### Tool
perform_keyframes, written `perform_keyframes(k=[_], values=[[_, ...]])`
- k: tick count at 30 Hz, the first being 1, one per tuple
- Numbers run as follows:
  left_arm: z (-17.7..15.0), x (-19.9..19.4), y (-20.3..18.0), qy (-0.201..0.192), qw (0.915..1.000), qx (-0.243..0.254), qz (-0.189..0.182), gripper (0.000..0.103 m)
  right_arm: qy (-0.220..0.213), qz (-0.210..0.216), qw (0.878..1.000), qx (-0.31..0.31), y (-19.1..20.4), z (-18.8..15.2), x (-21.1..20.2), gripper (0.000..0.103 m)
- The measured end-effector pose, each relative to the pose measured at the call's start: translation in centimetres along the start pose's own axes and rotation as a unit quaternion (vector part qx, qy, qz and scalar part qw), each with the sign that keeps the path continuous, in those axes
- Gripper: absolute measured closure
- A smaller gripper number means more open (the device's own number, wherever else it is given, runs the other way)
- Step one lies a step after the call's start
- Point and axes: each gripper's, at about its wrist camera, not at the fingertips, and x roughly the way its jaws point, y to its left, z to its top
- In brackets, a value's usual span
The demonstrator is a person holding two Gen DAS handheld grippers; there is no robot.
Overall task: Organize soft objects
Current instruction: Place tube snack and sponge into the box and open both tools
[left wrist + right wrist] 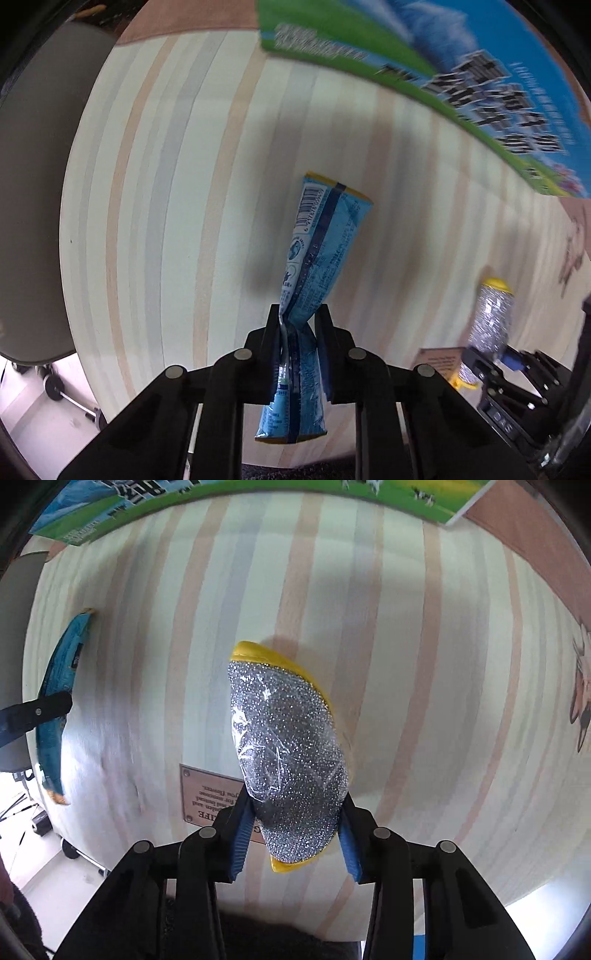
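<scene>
Round table under pastel striped cloth; green-and-blue printed box at far edge. Grey chair left, pale floor below, bright light.

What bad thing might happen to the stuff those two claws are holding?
The blue packet is pinched only near its crumpled middle by the left gripper, so it might slip out. The wrapped sponge bulges beyond the right gripper and could pop free above the striped table.

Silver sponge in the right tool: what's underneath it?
Under the wrapped silver sponge, held in the right tool, lies the striped tablecloth and a brown printed card. The sponge covers part of the card, so its text is partly hidden.
</scene>
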Motion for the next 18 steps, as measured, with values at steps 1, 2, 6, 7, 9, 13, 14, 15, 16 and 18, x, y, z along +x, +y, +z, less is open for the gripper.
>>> perform_keyframes(k=[1, 2, 6, 7, 9, 13, 14, 15, 16, 18], values=[[-0.2, -1.2, -0.3, -0.005, 1.0000, 0.002, 0.000, 0.088, -0.002, 0.004, 1.000, 0.004, 0.5, -0.5, 0.0, 0.061], [-0.3, -1.7, -0.5, -0.010, 0.9999, 0.010, 0.000, 0.088, -0.005, 0.010, 1.000, 0.007, 0.6, -0.5, -0.2, 0.061], [-0.6, -3.7, -1.1, -0.031, 0.9993, 0.019, 0.002, 0.088, -0.024, 0.031, 0.999, 0.011, 0.2, -1.1, -2.2, 0.062], [-0.7, -4.1, -1.2, -0.034, 0.9992, 0.019, 0.002, 0.088, -0.028, 0.036, 0.999, 0.011, 0.1, -1.3, -2.7, 0.062], [-1.1, -5.6, -1.6, -0.046, 0.9987, 0.020, -0.007, 0.088, -0.041, 0.049, 0.998, 0.015, 0.1, -1.6, -4.3, 0.062], [-1.4, -10.1, -1.6, -0.079, 0.9959, 0.032, -0.030, 0.088, -0.075, 0.078, 0.994, 0.015, -0.4, -2.6, -8.3, 0.062], [-2.0, -11.8, -1.9, -0.091, 0.9944, 0.038, -0.037, 0.088, -0.088, 0.086, 0.992, 0.015, -0.4, -2.7, -9.7, 0.062], [-2.6, -12.9, -1.9, -0.099, 0.9931, 0.047, -0.044, 0.088, -0.101, 0.093, 0.990, 0.017, -0.6, -2.7, -11.2, 0.062], [-1.9, -14.0, -2.1, -0.108, 0.9916, 0.052, -0.049, 0.088, -0.111, 0.099, 0.989, 0.019, -0.9, -2.7, -12.3, 0.062], [-0.7, -16.3, -3.0, -0.127, 0.9882, 0.065, -0.056, 0.088, -0.140, 0.111, 0.983, 0.027, -1.4, -2.2, -15.6, 0.062]])
